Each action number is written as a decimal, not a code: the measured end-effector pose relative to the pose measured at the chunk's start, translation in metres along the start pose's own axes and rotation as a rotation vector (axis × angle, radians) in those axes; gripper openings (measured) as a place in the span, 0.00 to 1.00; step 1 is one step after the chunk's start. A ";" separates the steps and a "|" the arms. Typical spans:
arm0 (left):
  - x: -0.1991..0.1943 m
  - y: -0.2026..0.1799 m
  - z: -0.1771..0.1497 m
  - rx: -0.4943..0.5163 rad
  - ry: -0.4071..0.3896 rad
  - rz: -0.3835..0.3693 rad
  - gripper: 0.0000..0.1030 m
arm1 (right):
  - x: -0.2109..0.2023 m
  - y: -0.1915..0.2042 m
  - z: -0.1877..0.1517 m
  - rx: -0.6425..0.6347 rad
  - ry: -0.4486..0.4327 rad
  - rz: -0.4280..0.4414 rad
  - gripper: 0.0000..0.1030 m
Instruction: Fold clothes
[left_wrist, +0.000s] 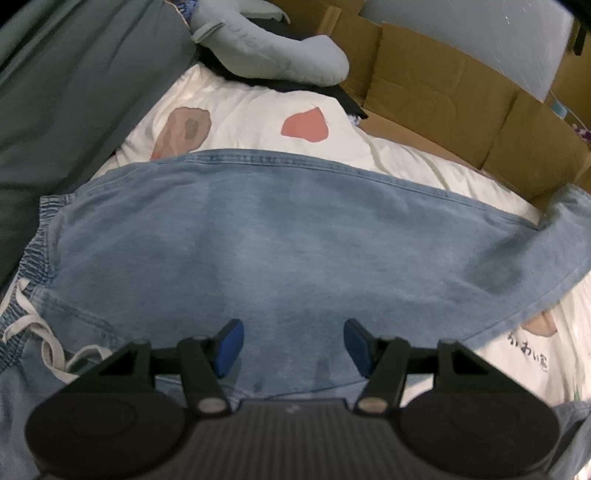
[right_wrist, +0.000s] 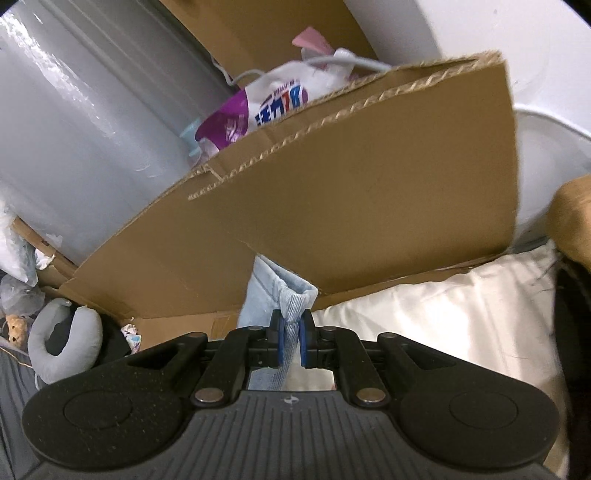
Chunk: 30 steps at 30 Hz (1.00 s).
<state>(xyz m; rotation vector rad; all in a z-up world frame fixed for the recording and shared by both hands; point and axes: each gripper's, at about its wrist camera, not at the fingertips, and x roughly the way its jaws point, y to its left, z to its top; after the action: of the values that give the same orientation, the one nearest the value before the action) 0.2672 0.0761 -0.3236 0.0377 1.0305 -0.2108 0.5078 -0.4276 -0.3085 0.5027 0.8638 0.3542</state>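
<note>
Light blue denim trousers (left_wrist: 295, 240) lie spread across a white printed blanket (left_wrist: 258, 118), with the elastic waistband and white drawstring (left_wrist: 33, 332) at the left. My left gripper (left_wrist: 293, 347) is open and empty, hovering just above the middle of the denim. My right gripper (right_wrist: 291, 345) is shut on a bunched hem of the denim (right_wrist: 291, 299) and holds it lifted in front of a cardboard sheet. The rest of the trousers is hidden in the right wrist view.
Cardboard panels (left_wrist: 443, 96) line the far side of the bed; one cardboard sheet (right_wrist: 369, 192) stands close ahead of the right gripper. A grey neck pillow (left_wrist: 273, 55) and dark green fabric (left_wrist: 74, 92) lie at the far left. A white pillow (right_wrist: 443, 314) lies at the right.
</note>
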 end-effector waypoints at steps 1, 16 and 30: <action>0.000 0.001 -0.001 0.001 0.004 0.003 0.61 | -0.005 0.001 -0.001 0.000 0.001 -0.007 0.06; 0.012 0.019 -0.016 0.012 0.059 0.067 0.61 | -0.019 -0.063 -0.051 0.115 0.070 -0.164 0.06; 0.020 0.025 0.000 -0.018 0.015 0.067 0.61 | 0.007 -0.091 -0.080 0.144 0.099 -0.260 0.06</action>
<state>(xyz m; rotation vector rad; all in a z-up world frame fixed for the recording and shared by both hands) 0.2822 0.0973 -0.3421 0.0572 1.0447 -0.1407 0.4569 -0.4780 -0.4072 0.5016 1.0422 0.0790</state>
